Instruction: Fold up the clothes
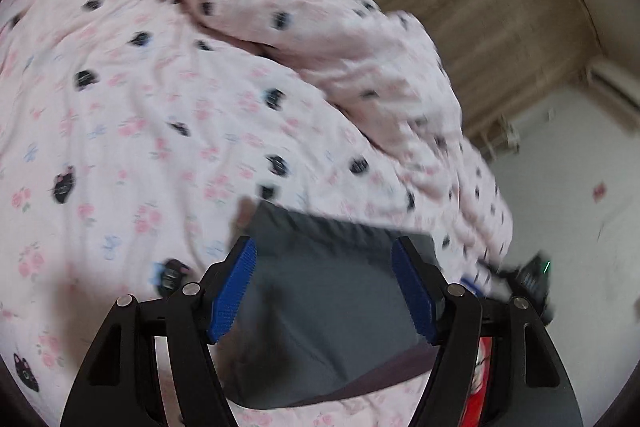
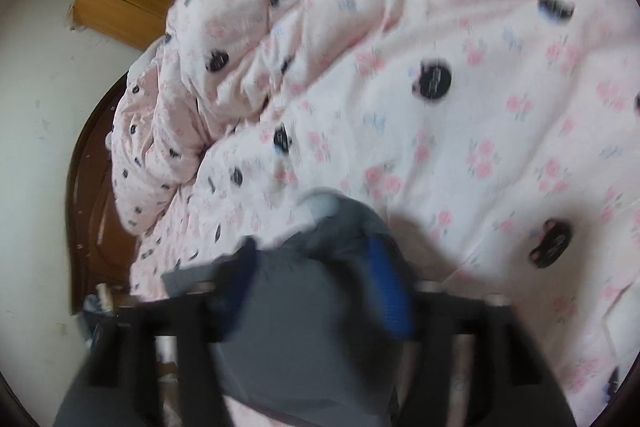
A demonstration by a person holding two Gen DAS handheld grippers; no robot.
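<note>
Grey garment lies on the pink cat-print quilt, at the quilt's near edge, right under both my tools. In the left wrist view it shows a flat squared panel with a straight far edge, so it looks at least partly folded; how many folds are in it I cannot tell.

Left gripper: jaws spread wide, blue pads either side of the grey panel, nothing pinched, cloth flat between them.

Right gripper: view badly blurred. Grey cloth bunches up between the blue pads and rises over them, with a pale bit at its top. Looks like a gather held in the jaws, but whether they are actually closed on it I cannot tell.

Judgement: this fits either mid-fold or squaring up a finished fold. To do it well: keep the straight edge parallel to the quilt's near edge, grip only the garment and not the quilt beneath, move both sides level so no diagonal crease forms.
</note>
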